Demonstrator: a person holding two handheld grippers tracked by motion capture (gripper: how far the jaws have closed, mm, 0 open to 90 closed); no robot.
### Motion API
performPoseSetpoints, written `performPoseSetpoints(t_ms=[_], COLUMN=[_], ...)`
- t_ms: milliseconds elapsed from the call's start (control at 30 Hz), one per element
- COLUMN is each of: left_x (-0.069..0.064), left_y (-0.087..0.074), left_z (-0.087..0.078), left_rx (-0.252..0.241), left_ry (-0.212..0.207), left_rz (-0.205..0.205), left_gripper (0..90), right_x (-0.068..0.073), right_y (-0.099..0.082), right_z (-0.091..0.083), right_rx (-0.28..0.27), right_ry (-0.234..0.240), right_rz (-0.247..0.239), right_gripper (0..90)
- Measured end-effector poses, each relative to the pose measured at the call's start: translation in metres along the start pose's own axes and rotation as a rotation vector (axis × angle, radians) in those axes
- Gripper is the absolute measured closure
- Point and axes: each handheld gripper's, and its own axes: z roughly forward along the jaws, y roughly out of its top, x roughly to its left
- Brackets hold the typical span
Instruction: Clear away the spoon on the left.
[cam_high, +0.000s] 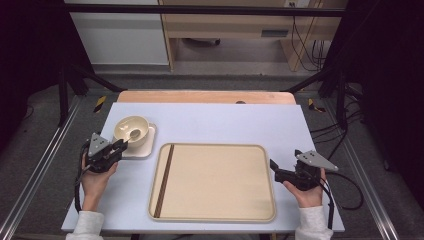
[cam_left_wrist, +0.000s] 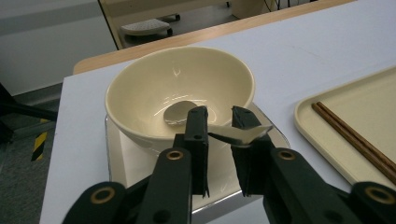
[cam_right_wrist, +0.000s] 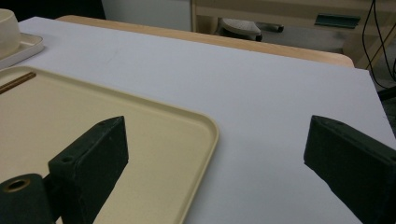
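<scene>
You sit at a pale blue-white table (cam_high: 210, 122) with a wooden far edge. Beyond it, grey floor (cam_high: 45, 125), a light wooden desk (cam_high: 225, 22), a white cabinet (cam_high: 120, 35) and dangling black cables (cam_high: 305, 45).

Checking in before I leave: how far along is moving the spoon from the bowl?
Done: chopsticks lie in the tray. In hand: the left gripper has its jaws around the spoon handle at the bowl rim; spoon head inside the bowl. Left: probably lifting it out. The right gripper waits open beside the tray.
</scene>
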Motion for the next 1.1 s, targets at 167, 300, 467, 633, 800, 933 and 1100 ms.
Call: performPoseSetpoints(t_ms=[167, 300, 467, 633, 800, 933, 1100], left_x=[0.0010, 0.0003, -0.0002, -0.0002, 0.0001, -0.0009, -0.0006], left_y=[-0.0003, 0.0003, 0.0010, 0.0014, 0.0017, 0.0019, 0.0023], left_z=[-0.0028, -0.0038, -0.0055, -0.0072, -0.0092, -0.0091, -0.0104], left_rx=[-0.013, -0.016, -0.018, -0.025, -0.034, -0.030, -0.038], left_ry=[0.009, 0.011, 0.016, 0.018, 0.016, 0.019, 0.012], left_rz=[-0.006, -0.006, -0.008, -0.011, -0.023, -0.021, -0.027], left_gripper=[81.2, 82.6, 83.8, 86.2, 88.4, 88.5, 88.7], right_x=[0.0002, 0.0002, -0.0006, -0.0007, -0.0008, -0.0005, -0.0006], right_y=[-0.0001, 0.0002, 0.0007, 0.0003, 0.0003, 0.0000, 0.0002], right_z=[0.0002, -0.0006, -0.0020, -0.0011, -0.0011, -0.0005, -0.0008], right_rx=[0.000, -0.002, -0.007, -0.005, -0.005, -0.001, -0.001], right_ry=[-0.001, 0.001, 0.001, 0.002, 0.002, 0.000, 0.001], right_rz=[0.002, 0.007, 0.009, 0.008, 0.008, 0.006, 0.008], right_gripper=[6.8, 6.8, 6.8, 6.8, 6.8, 6.8, 6.8])
